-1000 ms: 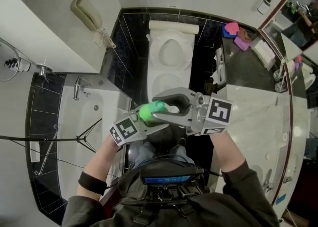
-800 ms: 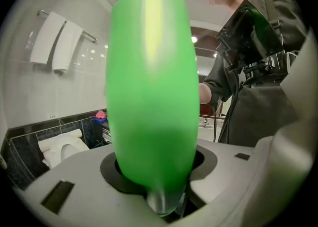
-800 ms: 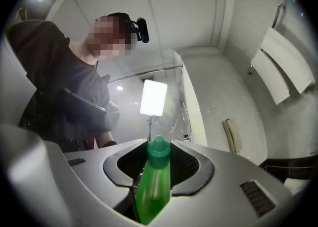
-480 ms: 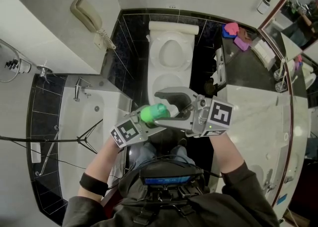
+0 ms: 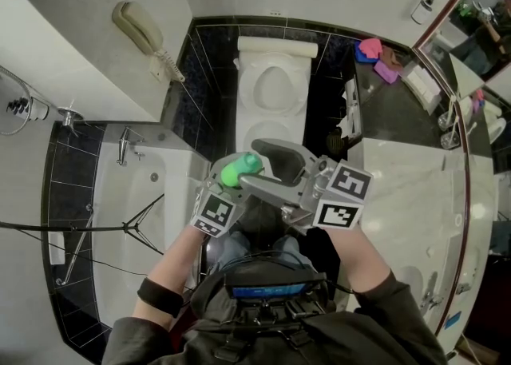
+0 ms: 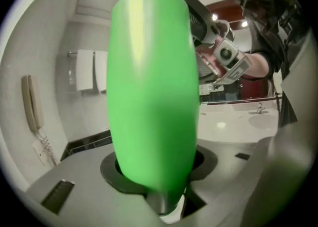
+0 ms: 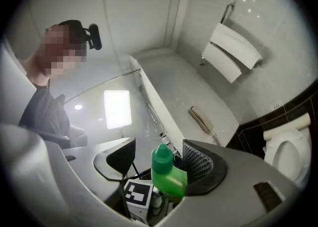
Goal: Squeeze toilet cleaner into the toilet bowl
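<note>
A green toilet-cleaner bottle [image 5: 236, 172] stands in my left gripper [image 5: 228, 181], which is shut on its body. In the left gripper view the bottle [image 6: 151, 87] fills the middle, with the left gripper [image 6: 158, 184] clamped on its lower part. My right gripper [image 5: 254, 165] reaches in from the right and its jaws are opening. In the right gripper view the capped neck of the bottle [image 7: 162, 164] stands between the jaws of the right gripper [image 7: 160, 160], and the pads do not press on it. The white toilet [image 5: 273, 88] lies ahead, its bowl uncovered, and the toilet [image 7: 284, 154] shows at the right edge.
A bathtub [image 5: 128, 196] lies to the left, with a wall telephone [image 5: 137, 24] above it. A pale counter [image 5: 399, 188] runs along the right, with coloured cloths [image 5: 375, 52] at its far end. Folded towels [image 7: 232, 52] hang on the wall. Dark tiles surround the toilet.
The right gripper's jaws have spread wide off the bottle's cap. The left gripper has swung the bottle a little up and left; both marker cubes have shifted.
</note>
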{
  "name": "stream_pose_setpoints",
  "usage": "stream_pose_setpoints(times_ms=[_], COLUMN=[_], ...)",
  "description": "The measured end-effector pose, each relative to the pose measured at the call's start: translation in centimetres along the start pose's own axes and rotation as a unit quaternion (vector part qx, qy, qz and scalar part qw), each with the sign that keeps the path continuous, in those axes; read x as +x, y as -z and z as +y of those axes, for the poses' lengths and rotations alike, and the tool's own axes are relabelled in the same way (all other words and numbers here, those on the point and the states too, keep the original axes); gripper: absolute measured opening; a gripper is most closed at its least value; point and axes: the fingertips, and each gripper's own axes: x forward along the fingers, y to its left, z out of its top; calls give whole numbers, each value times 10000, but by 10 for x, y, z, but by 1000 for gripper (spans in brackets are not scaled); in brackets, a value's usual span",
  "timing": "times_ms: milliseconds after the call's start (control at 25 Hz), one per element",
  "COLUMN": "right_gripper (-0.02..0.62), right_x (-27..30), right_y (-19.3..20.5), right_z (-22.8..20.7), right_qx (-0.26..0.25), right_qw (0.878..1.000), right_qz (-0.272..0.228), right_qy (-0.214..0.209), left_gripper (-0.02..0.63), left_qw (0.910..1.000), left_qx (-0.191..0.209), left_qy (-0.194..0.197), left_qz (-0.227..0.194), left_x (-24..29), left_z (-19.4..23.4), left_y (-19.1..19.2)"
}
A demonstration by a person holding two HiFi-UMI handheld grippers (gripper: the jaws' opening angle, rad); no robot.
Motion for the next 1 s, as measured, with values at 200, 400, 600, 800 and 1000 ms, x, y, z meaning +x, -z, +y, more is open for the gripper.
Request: stream_pose_setpoints(times_ms=[200, 400, 600, 800, 1000], right_gripper=[318, 269, 146, 150, 150], right_x=[2, 5, 4, 3, 1], right_y=[10, 17, 20, 17, 12], right_z=[-7, -7, -12, -13, -9], right_qx=[977, 1226, 1044, 825, 568], right_qw=[9947, 9914, 9923, 9942, 9974], right_qz=[138, 305, 397, 377, 275], right_qy=[281, 337, 527, 582, 353], left_gripper=[199, 199, 199, 199, 199], left_qw=[9977, 9969, 9966, 9979, 9999], left_qx=[76, 159, 164, 66, 65], left_qy=[-663, -751, -784, -613, -9], left_qz=[62, 152, 195, 184, 140], left_x=[4, 4, 3, 4, 3], left_z=[17, 19, 18, 14, 1], left_y=[13, 19, 21, 19, 5])
